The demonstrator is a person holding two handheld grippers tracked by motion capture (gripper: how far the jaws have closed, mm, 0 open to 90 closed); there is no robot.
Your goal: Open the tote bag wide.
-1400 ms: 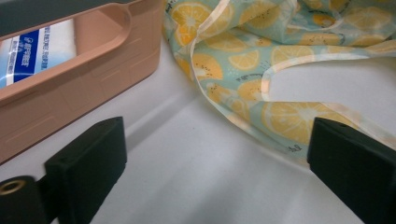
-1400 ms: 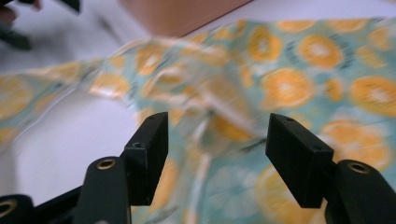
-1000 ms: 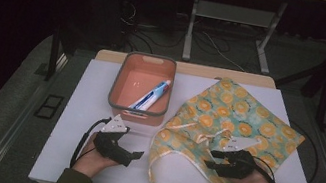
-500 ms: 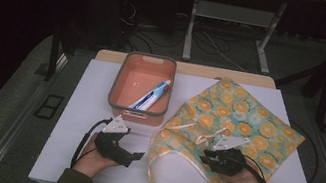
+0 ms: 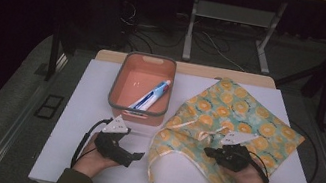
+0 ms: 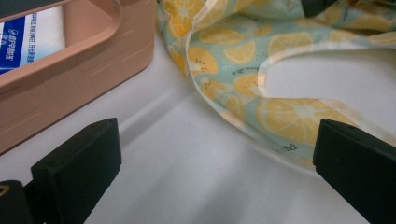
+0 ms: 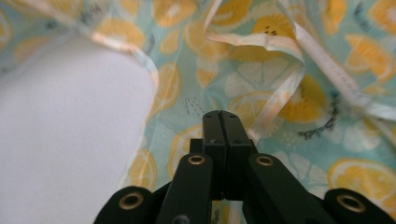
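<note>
Brightly lit white worktop (image 5: 87, 108) against near-black surroundings in the high view. Soft, faint shadows beside the bin (image 6: 70, 70). Blurred close-up fabric (image 7: 303, 70) and edges in both gripper views.

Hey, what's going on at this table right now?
A person holds a gripper in each hand over a white table. The right gripper has just closed its jaws; they meet over the lemon-print fabric tote bag, whether pinching cloth I cannot tell. The left gripper waits open beside the bag's edge. A blue-and-white toothpaste tube lies in the salmon-pink plastic bin.
</note>
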